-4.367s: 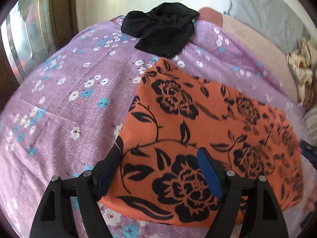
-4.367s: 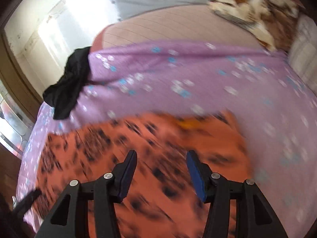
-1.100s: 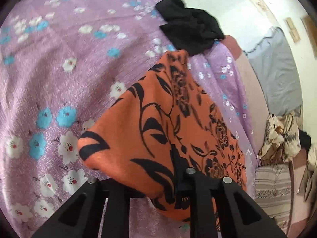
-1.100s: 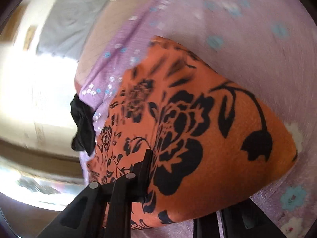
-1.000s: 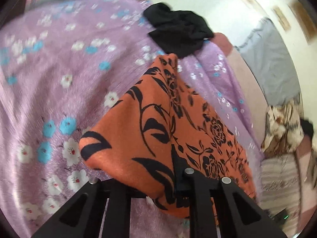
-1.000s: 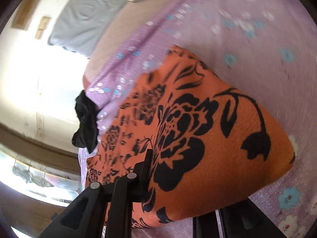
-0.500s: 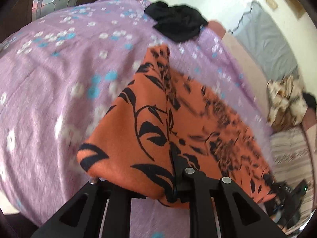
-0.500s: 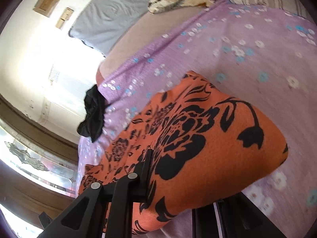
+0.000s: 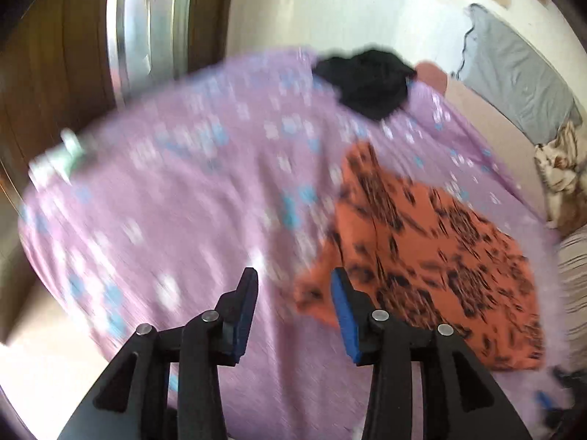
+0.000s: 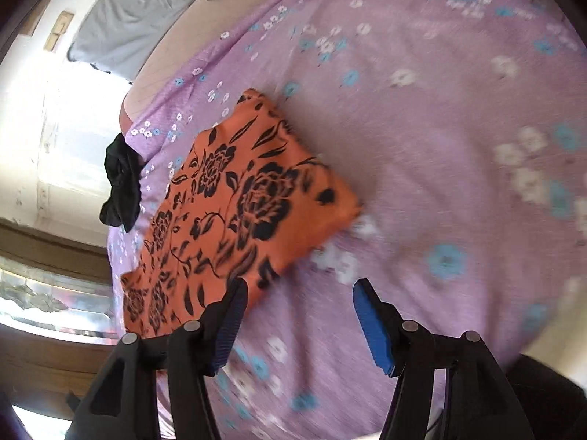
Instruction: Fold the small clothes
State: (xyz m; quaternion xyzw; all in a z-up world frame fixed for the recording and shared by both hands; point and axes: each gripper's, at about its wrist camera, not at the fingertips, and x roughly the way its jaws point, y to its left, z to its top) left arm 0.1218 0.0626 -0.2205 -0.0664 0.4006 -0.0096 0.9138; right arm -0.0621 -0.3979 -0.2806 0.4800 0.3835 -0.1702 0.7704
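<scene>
Where the lilac bedsheet printed with white and blue flowers (image 10: pixel 422 154) fills both of my views, the orange cloth patterned with black roses (image 10: pixel 234 212) lies flat on it as a folded rectangle. At the sheet's far edge sits a crumpled black garment (image 9: pixel 367 80), well apart from the orange cloth. My left gripper (image 9: pixel 293 311) hangs with its blue-padded jaws spread and nothing between them, just beside the cloth's near corner. My right gripper (image 10: pixel 297 322) is likewise spread and empty, its left finger (image 10: pixel 227 322) over the cloth's near edge.
</scene>
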